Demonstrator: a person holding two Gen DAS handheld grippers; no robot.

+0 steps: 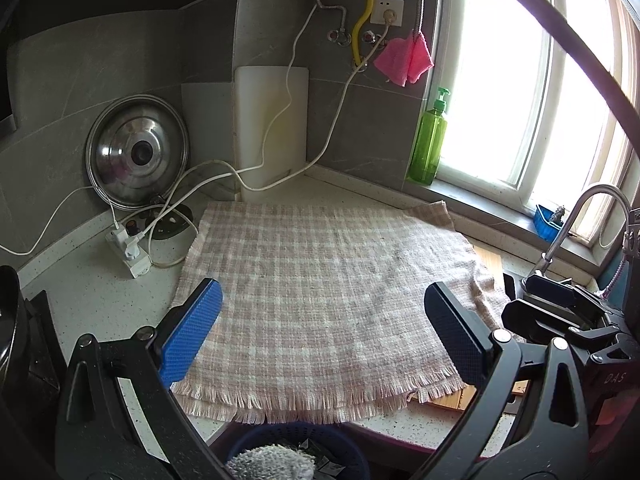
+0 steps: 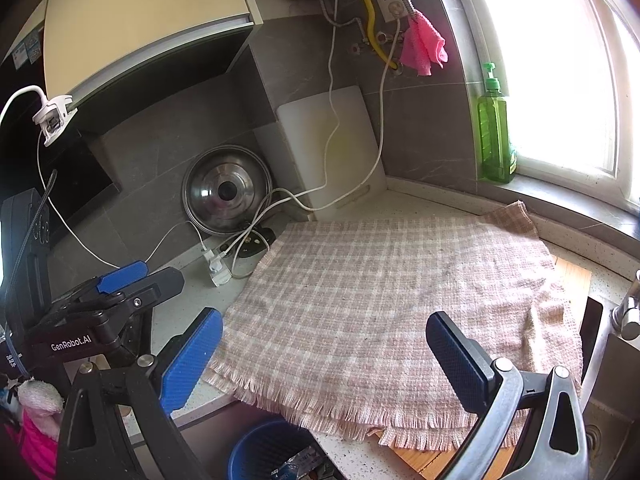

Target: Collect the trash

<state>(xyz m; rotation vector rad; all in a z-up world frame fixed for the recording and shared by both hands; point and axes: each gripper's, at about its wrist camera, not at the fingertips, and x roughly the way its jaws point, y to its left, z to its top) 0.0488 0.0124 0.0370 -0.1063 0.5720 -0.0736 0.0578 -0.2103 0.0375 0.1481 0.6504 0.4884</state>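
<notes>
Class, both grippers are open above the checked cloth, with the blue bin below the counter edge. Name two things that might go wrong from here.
1. The cloth overhangs the counter's front edge with its fringe loose; an open gripper sweeping low might snag it and drag it off.
2. White cables trail from the power strip right beside the cloth; the left gripper may catch one.

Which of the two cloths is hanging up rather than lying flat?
The pink cloth hangs on the wall by the socket; the plaid cloth lies spread on the counter.
</notes>
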